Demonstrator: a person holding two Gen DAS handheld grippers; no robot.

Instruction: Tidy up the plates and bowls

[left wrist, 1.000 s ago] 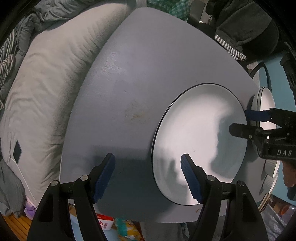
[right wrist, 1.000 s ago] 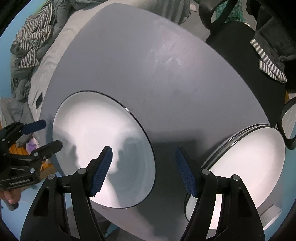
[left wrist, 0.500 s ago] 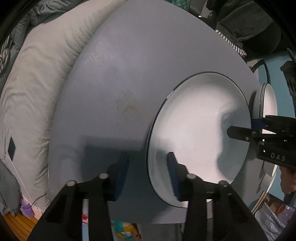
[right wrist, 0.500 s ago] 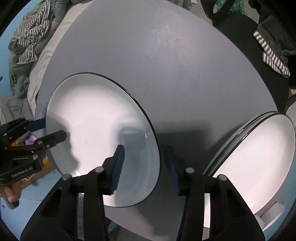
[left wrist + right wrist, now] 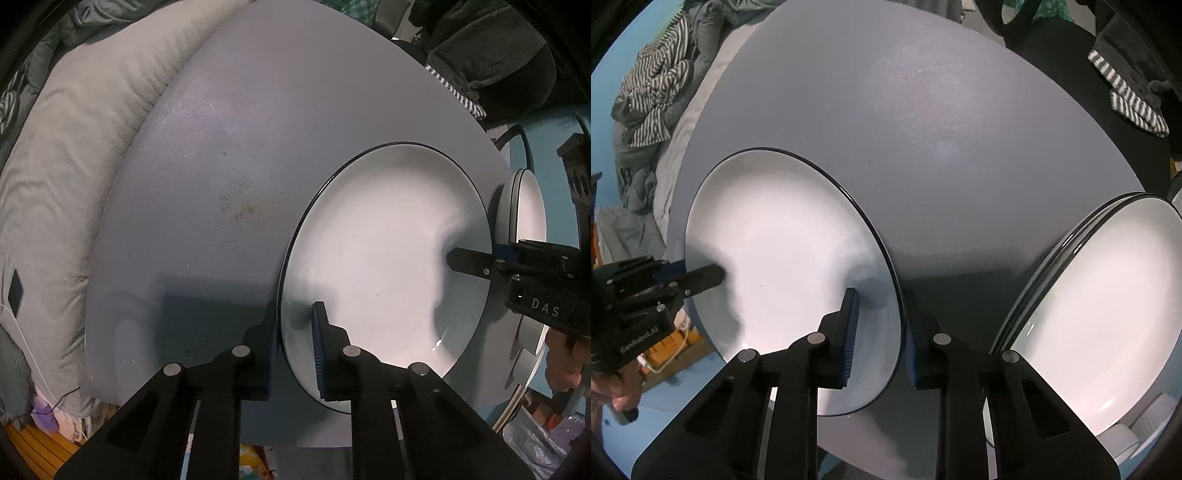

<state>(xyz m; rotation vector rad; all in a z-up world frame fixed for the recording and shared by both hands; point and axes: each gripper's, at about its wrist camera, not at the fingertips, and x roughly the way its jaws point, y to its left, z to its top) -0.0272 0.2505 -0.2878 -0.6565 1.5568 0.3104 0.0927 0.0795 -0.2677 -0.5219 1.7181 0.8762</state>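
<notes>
Now | left gripper point(image 5: 293, 343): jaws just closed, clamped on left rim of white plate point(image 5: 384, 266) | plate: on grey table point(image 5: 923, 122) | right gripper point(image 5: 879, 336): jaws just closed, clamped on plate's right rim | plate stack point(image 5: 1108, 306): right of plate, apart

We see a round grey surface point(image 5: 923, 110), matte, with a faint brownish stain point(image 5: 240, 210) left of the single white plate point(image 5: 388, 258) lying on it. That plate has a thin dark rim. Near it, well toward the surface's edge, sits a stack of like white plates point(image 5: 1108, 314).
</notes>
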